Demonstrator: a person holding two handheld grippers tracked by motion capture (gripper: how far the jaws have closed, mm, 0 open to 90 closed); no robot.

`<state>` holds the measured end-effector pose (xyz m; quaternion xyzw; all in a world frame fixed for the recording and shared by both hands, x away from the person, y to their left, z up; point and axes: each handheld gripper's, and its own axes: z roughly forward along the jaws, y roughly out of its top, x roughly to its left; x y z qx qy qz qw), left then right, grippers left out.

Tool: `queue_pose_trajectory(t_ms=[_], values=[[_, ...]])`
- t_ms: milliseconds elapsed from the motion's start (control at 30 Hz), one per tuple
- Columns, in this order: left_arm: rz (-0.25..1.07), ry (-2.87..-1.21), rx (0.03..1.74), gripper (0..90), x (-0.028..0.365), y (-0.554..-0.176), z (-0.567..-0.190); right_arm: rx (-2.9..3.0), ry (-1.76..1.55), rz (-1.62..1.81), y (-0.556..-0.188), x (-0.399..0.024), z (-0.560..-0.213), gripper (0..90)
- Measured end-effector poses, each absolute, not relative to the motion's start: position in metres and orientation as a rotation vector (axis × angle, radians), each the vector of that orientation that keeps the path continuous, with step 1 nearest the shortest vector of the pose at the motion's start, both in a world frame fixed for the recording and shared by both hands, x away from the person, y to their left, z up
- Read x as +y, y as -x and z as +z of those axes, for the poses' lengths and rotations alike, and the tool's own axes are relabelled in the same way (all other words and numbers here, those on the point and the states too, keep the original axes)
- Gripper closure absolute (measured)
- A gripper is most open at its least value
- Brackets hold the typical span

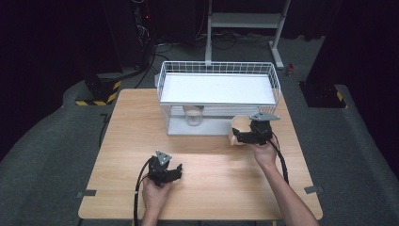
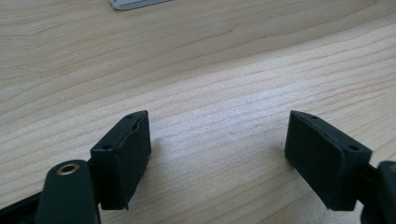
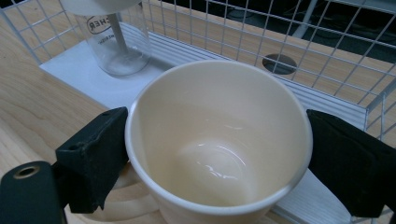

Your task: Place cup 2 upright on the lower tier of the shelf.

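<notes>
A cream mug (image 3: pixel 217 140) sits between the jaws of my right gripper (image 3: pixel 215 154), which is shut on its sides; the inside looks empty. In the high view that mug (image 1: pixel 238 128) and right gripper (image 1: pixel 242 135) hover just in front of the white wire rack (image 1: pixel 277 89), at its lower shelf's right end. A clear glass jar (image 3: pixel 116 42) stands on the lower shelf, seen through the mesh; from above the jar (image 1: pixel 193 116) is under the top shelf. My left gripper (image 1: pixel 178 170) rests low over the wooden table (image 1: pixel 221 188), jaws open and empty. Its fingers (image 2: pixel 122 156) frame bare wood.
The rack's white top shelf (image 1: pixel 216 88) is bare. A metal stand (image 1: pixel 244 21) and cables lie on the dark floor behind the table. Grey table clips (image 1: pixel 86 193) sit at the front edges. Bare wood lies between the two hands.
</notes>
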<state>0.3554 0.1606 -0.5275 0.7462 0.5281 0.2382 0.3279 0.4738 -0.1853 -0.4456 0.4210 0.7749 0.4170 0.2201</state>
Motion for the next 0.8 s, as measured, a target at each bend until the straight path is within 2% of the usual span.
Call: queue_pose_trajectory(t_ms=[800], values=[[0.624, -1.953, 1.382, 22.9, 0.16, -0.355, -0.528, 2.122, -1.189, 1.147, -0.494, -0.181, -0.455, 9.9]])
